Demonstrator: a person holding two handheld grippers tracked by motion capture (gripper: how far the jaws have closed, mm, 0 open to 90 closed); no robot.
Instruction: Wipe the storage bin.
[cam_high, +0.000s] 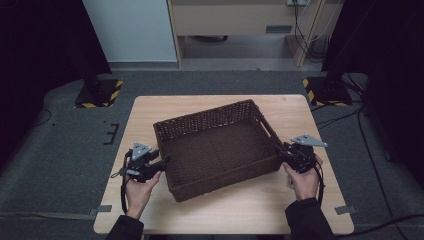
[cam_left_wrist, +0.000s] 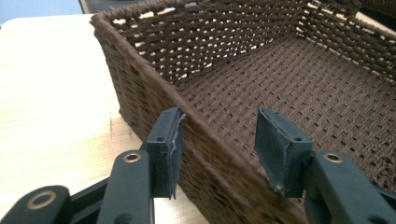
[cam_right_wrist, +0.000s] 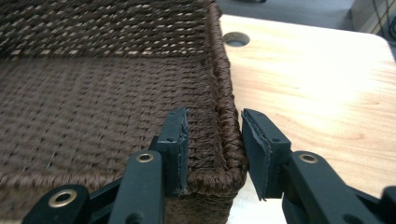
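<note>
On the left, the left gripper (cam_high: 162, 161) sits at the near left side of the big dark brown woven basket (cam_high: 218, 172). Its jaws stand wide, one outside the basket wall and one inside. In the left gripper view the outside pad (cam_left_wrist: 169, 151) is right against the wall, but the inside pad (cam_left_wrist: 280, 149) is well apart from it, so this gripper (cam_left_wrist: 219, 149) is not squeezing anything yet. The basket (cam_left_wrist: 289, 88) has nothing in it and rests in the middle of the light wooden table (cam_high: 240, 207), turned a little crooked. On the right, the right gripper (cam_high: 280, 150) is at the basket's near right corner. In the right gripper view, this gripper (cam_right_wrist: 214, 149) has one jaw on each side of the thick braided rim (cam_right_wrist: 227, 140), and the gap is narrow. The inside pad (cam_right_wrist: 179, 144) looks like it touches the weave, while the outside pad (cam_right_wrist: 257, 149) shows a thin slit of space, so I cannot tell if the grip is tight. It looks like the job is to grab the basket by both sides and move it. Both grippers are in place. The squeezing and the lifting are left to do, and the basket sits flat on the table.
</note>
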